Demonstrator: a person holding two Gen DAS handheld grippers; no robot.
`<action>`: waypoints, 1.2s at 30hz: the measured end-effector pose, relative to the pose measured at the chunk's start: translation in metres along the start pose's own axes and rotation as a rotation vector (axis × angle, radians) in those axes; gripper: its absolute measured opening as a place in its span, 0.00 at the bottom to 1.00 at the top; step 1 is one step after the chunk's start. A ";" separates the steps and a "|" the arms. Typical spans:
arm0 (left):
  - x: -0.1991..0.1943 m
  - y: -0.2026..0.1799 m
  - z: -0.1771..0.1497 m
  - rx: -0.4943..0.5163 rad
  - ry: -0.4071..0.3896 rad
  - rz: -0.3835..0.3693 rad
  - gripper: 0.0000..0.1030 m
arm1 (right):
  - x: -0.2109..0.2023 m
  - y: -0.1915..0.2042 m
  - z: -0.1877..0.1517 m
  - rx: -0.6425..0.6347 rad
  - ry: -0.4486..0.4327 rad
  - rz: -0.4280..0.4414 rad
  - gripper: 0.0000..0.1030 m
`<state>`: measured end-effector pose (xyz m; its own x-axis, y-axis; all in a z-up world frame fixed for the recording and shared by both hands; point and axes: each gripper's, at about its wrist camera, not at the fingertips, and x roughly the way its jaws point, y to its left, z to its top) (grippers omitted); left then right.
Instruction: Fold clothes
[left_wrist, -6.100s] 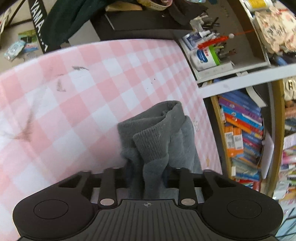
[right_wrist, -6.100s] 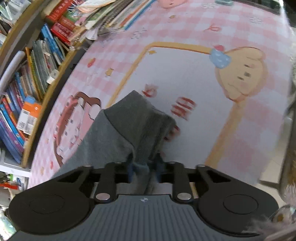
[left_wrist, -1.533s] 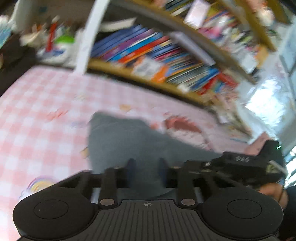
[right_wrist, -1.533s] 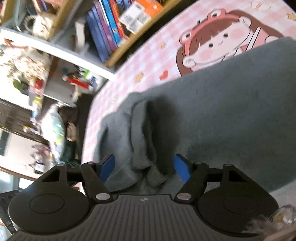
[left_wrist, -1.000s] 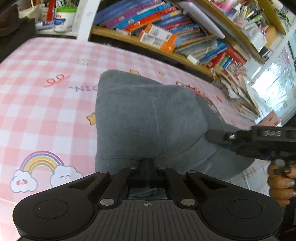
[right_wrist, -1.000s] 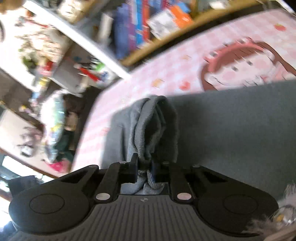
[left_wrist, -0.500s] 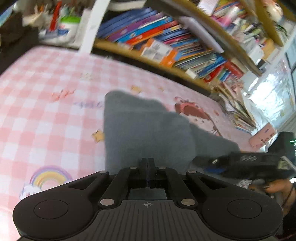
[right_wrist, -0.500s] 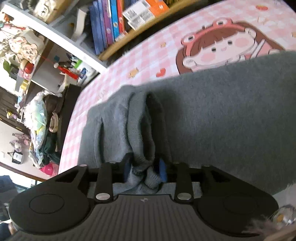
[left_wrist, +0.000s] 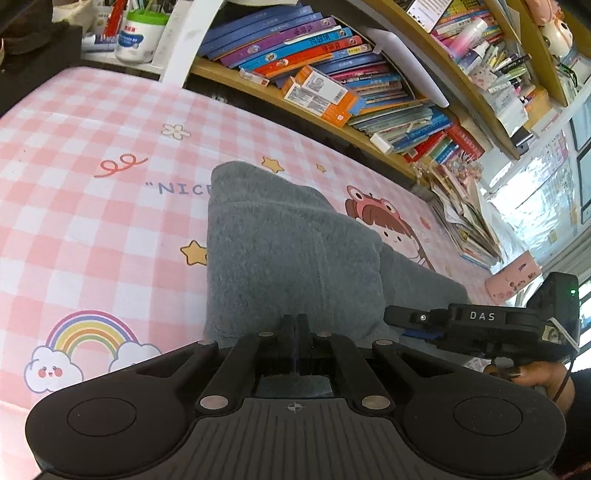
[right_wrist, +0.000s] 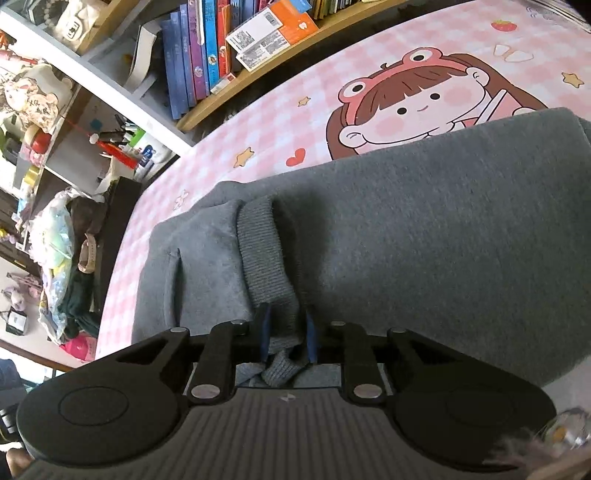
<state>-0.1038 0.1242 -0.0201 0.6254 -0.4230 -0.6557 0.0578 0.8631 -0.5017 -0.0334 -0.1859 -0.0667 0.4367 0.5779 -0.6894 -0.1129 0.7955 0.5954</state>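
Right wrist view: right gripper (right_wrist: 286, 334) closing on ribbed cuff (right_wrist: 264, 258) at six o'clock. Left gripper (left_wrist: 294, 328) shut tight, maybe pinching gray sweater (left_wrist: 288, 251). Best pulled flat, evenly.

A lived-in room at home, likely a child's. A pink checked cartoon cover (left_wrist: 92, 229) (rainbow, stars, a girl in a frog hat) spreads over the surface, beside a wooden bookshelf (left_wrist: 295, 107) crammed with bright children's books (left_wrist: 295, 48). Pens, tubs and toys (right_wrist: 33, 96) crowd the white side shelves (right_wrist: 110, 85).
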 end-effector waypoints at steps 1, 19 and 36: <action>-0.002 -0.004 0.001 0.017 -0.006 0.006 0.03 | -0.003 0.002 0.000 -0.002 -0.007 0.001 0.21; -0.012 -0.048 0.004 0.210 -0.016 -0.051 0.50 | -0.065 0.029 -0.028 -0.201 -0.152 -0.202 0.38; -0.003 -0.051 -0.005 0.301 0.077 -0.160 0.66 | -0.082 0.036 -0.068 -0.098 -0.186 -0.341 0.47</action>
<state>-0.1121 0.0802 0.0047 0.5300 -0.5695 -0.6283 0.3850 0.8218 -0.4201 -0.1341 -0.1919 -0.0170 0.6167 0.2421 -0.7490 -0.0139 0.9547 0.2972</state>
